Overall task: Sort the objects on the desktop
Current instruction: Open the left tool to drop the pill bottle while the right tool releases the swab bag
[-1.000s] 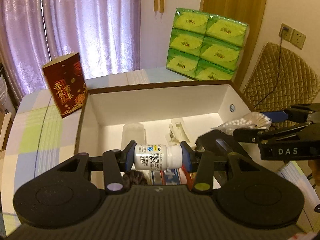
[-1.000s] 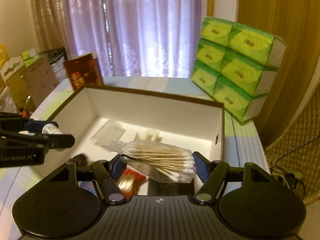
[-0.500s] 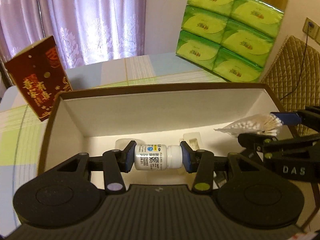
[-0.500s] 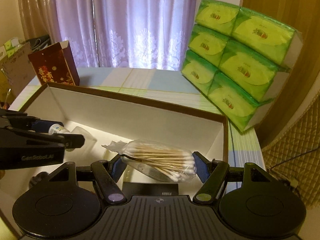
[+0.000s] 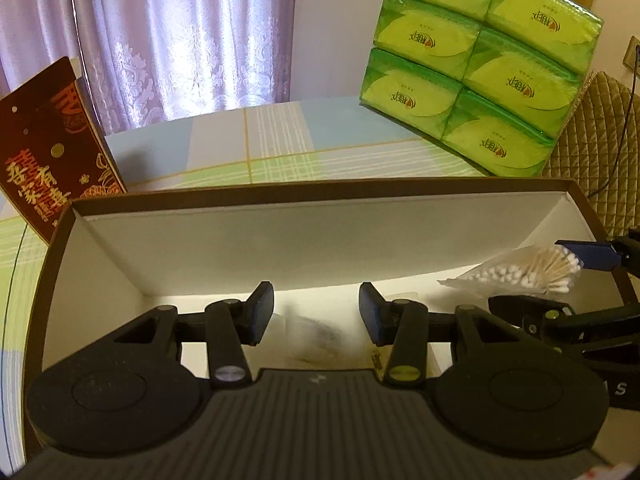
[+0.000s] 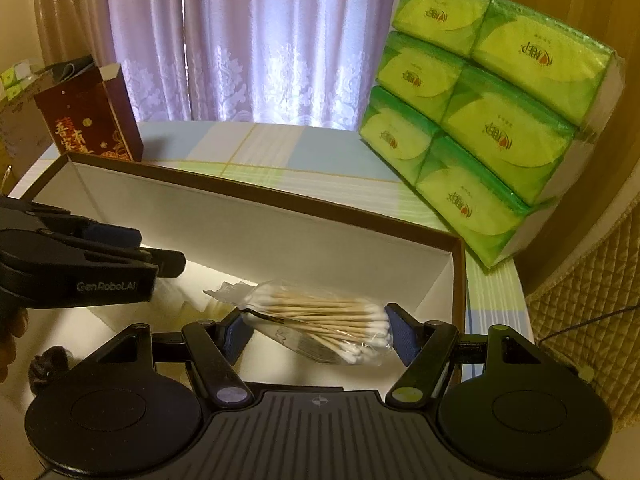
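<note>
My left gripper (image 5: 316,314) is open over the white-lined cardboard box (image 5: 320,188), with nothing between its pads. Just under the gap is a blurred pale shape, the small white bottle (image 5: 314,338), inside the box. My right gripper (image 6: 316,332) is shut on a clear bag of cotton swabs (image 6: 328,320) above the box's right end (image 6: 460,264). From the left wrist the bag (image 5: 528,272) and right gripper (image 5: 550,280) show at the far right. The right wrist view has the left gripper (image 6: 156,248) at the left.
A stack of green tissue packs (image 6: 480,120) stands on the table behind the box's right end. A dark red printed carton (image 6: 88,124) stands upright behind the left corner. A dark fuzzy item (image 6: 48,364) lies in the box. Purple curtains hang behind; a quilted chair (image 5: 592,128) is right.
My left gripper has opened and the white bottle has left its pads, dropping into the box. Both grippers moved forward over the box; the right one still holds the swab bag.
</note>
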`<action>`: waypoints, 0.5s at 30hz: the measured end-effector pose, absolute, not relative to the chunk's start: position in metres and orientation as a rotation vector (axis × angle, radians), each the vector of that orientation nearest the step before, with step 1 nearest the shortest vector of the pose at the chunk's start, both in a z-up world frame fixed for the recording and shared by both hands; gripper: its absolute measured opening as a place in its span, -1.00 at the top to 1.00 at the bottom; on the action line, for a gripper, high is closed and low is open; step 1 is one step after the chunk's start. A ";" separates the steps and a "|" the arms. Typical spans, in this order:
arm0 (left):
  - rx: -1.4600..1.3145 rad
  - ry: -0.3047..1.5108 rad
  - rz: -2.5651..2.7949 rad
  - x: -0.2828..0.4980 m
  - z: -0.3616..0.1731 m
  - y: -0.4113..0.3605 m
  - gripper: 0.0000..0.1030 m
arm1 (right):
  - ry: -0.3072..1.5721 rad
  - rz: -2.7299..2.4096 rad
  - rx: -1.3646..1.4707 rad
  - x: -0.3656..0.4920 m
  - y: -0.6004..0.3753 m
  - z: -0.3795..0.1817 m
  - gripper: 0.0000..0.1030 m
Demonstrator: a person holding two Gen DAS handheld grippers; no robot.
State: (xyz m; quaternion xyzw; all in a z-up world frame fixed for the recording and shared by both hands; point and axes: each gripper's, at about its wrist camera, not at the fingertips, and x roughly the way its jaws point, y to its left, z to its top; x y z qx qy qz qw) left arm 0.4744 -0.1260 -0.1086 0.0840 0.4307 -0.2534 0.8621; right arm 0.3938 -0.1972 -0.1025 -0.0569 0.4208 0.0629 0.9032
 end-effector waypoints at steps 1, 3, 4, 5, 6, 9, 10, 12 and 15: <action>0.182 0.901 -0.532 0.475 -0.109 -0.127 0.19 | 0.867 0.132 -0.123 0.394 -0.197 -0.102 -0.32; 0.185 0.899 -0.531 0.475 -0.109 -0.125 0.19 | 0.866 0.132 -0.131 0.395 -0.198 -0.103 -0.31; 0.182 0.900 -0.530 0.476 -0.109 -0.124 0.19 | 0.864 0.131 -0.132 0.396 -0.199 -0.104 -0.32; 0.178 0.901 -0.527 0.476 -0.108 -0.123 0.19 | 0.862 0.130 -0.133 0.397 -0.199 -0.104 -0.32; 0.172 0.900 -0.524 0.476 -0.108 -0.121 0.18 | 0.861 0.129 -0.134 0.398 -0.199 -0.104 -0.32; 0.158 0.899 -0.515 0.476 -0.105 -0.114 0.18 | 0.854 0.125 -0.136 0.400 -0.199 -0.104 -0.32; 0.156 0.896 -0.513 0.476 -0.104 -0.112 0.18 | 0.845 0.127 -0.136 0.400 -0.199 -0.103 -0.32; 0.157 0.887 -0.507 0.475 -0.101 -0.108 0.11 | 0.812 0.132 -0.142 0.398 -0.199 -0.103 -0.34; 0.159 0.874 -0.500 0.473 -0.096 -0.105 0.05 | 0.753 0.133 -0.171 0.393 -0.196 -0.100 -0.70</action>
